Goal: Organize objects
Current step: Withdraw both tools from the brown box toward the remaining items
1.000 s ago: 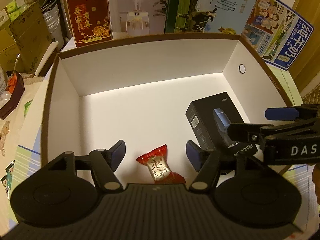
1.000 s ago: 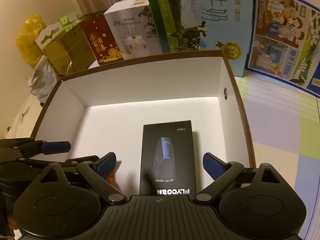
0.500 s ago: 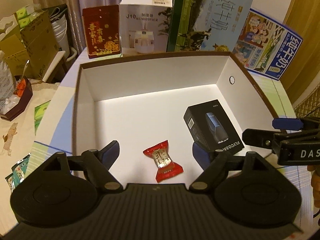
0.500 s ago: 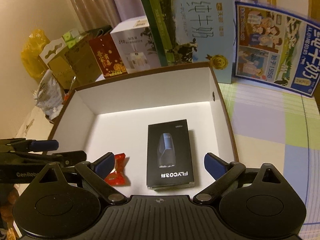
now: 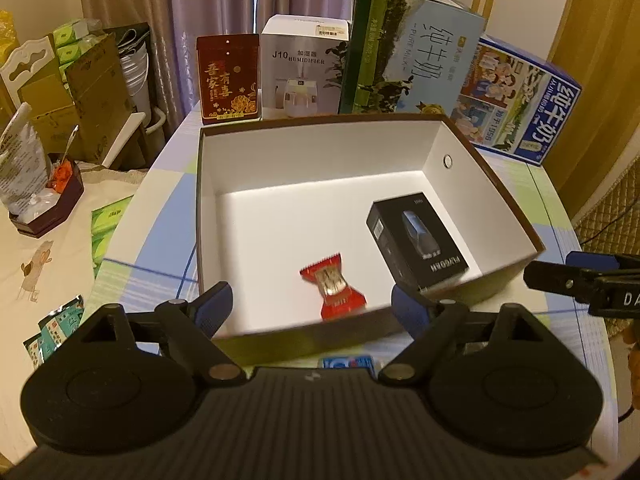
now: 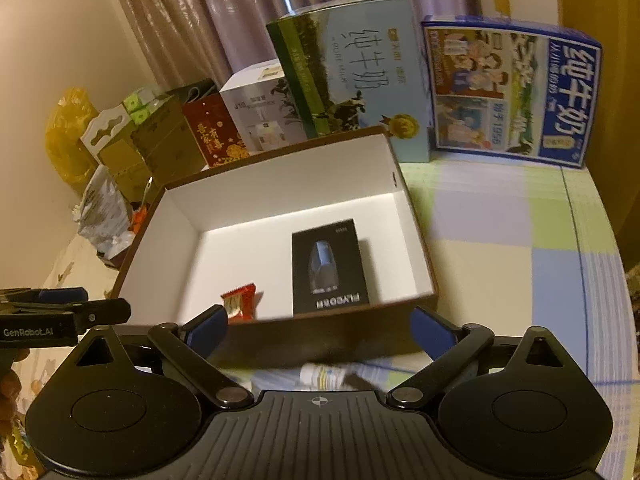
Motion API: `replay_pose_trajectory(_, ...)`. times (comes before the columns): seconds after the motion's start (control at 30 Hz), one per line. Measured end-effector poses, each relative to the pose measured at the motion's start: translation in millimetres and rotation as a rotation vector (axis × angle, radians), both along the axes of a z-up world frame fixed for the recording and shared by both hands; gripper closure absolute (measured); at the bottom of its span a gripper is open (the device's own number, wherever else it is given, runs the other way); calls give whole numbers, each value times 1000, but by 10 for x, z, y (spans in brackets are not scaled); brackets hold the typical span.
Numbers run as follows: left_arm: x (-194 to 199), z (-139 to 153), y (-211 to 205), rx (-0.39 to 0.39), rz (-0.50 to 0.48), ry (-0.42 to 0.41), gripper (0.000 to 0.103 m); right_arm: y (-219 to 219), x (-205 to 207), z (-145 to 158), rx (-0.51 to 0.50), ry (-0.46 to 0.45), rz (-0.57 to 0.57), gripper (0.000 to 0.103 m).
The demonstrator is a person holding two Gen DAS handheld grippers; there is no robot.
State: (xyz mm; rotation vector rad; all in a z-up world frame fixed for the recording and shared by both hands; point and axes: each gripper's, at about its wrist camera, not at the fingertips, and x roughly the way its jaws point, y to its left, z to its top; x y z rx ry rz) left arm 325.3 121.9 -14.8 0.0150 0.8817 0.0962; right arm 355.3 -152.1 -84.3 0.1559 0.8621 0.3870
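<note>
A round table with a pastel checked cloth of blue, green and yellow (image 6: 500, 248) carries a large open cardboard box, brown outside and white inside (image 5: 332, 152). Its floor is mostly bare white, with wide free room toward the far and left walls; a small round hole sits in the right wall. Behind it stand tall milk cartons, a white humidifier box (image 5: 302, 76) and a red gift box with gold lettering (image 5: 229, 78), crowding the far rim.

Inside, toward the right wall, a black rectangular FLYCO product box (image 5: 416, 240) lies flat, apart from the wall. Left of it, near the front wall, lies a red twist-wrapped candy (image 5: 334, 290), clear of the black box.

The left gripper (image 5: 310, 304) hangs outside the front rim, its blue-padded fingers spread wide, holding nothing. The right gripper (image 6: 320, 326) is likewise just outside the front wall, wide apart and empty. Small blurred packets lie on the cloth below both grippers.
</note>
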Motion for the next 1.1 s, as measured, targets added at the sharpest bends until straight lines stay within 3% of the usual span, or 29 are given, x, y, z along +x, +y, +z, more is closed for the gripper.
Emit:
replay_pose_trajectory(0.5, -567, -125, -31, 2, 2, 55, 19, -225, -555, -135, -23, 49, -47, 7)
replay_pose_trajectory(1.1, -768, -411, -120, 1, -4, 101, 19, -161, -875, -565, -6, 139, -38, 7)
